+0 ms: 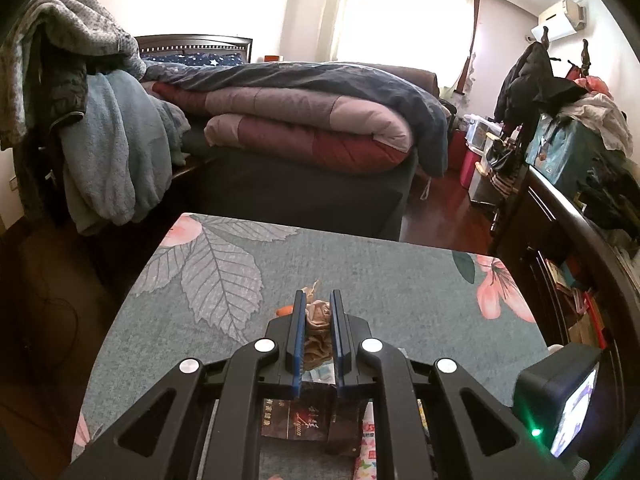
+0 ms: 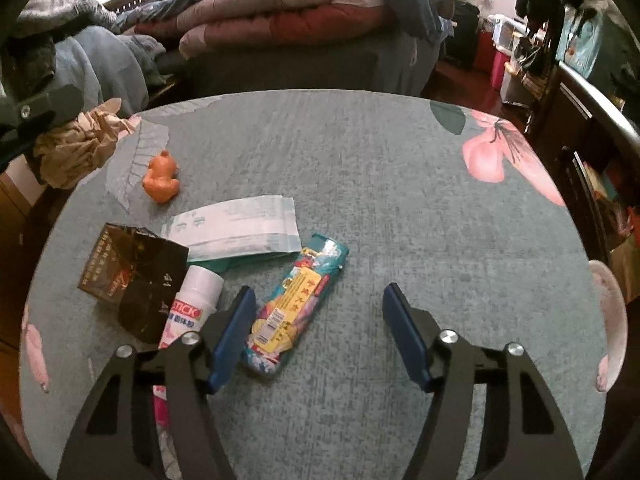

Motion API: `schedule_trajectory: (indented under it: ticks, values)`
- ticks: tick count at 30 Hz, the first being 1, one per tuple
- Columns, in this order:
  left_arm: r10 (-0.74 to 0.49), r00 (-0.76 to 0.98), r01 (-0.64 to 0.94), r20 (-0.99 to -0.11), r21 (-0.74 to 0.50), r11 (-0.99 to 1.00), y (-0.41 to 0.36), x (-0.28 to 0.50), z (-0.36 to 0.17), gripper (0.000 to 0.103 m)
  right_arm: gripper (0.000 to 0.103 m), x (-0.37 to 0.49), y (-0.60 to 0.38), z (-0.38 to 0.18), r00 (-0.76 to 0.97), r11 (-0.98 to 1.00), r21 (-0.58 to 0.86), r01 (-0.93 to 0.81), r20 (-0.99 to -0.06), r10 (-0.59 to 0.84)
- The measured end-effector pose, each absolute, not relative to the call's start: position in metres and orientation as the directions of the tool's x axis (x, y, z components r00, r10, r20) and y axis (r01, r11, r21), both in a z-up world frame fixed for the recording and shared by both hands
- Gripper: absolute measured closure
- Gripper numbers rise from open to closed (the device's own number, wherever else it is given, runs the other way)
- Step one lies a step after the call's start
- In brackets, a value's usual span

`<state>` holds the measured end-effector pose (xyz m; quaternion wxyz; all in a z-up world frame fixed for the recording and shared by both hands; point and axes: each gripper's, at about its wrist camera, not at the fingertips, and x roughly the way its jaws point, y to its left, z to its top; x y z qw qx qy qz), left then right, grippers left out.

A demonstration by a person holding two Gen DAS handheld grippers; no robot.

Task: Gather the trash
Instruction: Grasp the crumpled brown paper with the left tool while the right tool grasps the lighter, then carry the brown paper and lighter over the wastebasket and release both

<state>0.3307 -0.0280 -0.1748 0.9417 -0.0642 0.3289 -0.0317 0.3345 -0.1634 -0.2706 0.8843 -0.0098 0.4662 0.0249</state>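
Fingers of the right gripper, lower centre of the right wrist view, stand spread wide with nothing between them, above the table. Touching the inner face of its left-hand pad in the picture lies a teal snack wrapper, its long axis running from lower left to upper right of the frame, so that it sits left of the gap between the fingers rather than inside it. A sideways shift toward frame left, and probably a turn to bring the pads across the wrapper's narrow width, would be needed before closing on it. Left of the wrapper stands a white glue stick, and beside that a dark brown carton, both at lower left. Just beyond them a flat pale sachet lies crosswise, and farther up and left sits a small orange figurine.

At the upper left edge of the same view a crumpled brown paper is lifted off the table, clamped in the left gripper; the left wrist view shows its blue pads closed against the wad at lower centre, with the carton below them. The right gripper is judged the nearer tool for the wrapper, the left being occupied. No bin or bag for the trash is visible in either view.
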Motion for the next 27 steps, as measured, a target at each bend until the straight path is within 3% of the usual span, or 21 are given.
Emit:
schedule_trajectory:
  ticks: [4, 6, 8, 27]
  values:
    - [-0.109, 0.781, 0.022, -0.615, -0.147, 0.989, -0.028, 0.330, -0.174, 0.091, 0.056, 0.331, -0.159, -0.270, 0.566, 0.997, -0.003, -0.078, -0.823, 0.042]
    - [-0.110, 0.783, 0.023, -0.613, -0.148, 0.989, -0.029, 0.329, -0.173, 0.091, 0.075, 0.327, -0.159, -0.269, 0.561, 0.996, 0.003, -0.094, -0.826, 0.055]
    - [-0.109, 0.784, 0.023, -0.611, -0.147, 0.989, -0.030, 0.327, -0.172, 0.091, 0.079, 0.323, -0.163, -0.268, 0.559, 0.996, 0.004, -0.092, -0.827, 0.055]
    - [-0.205, 0.778, 0.161, -0.593, -0.128, 0.979, -0.111, 0.308, -0.151, 0.091, 0.080, 0.238, -0.304, -0.231, 0.652, 0.978, 0.203, 0.058, -0.750, 0.116]
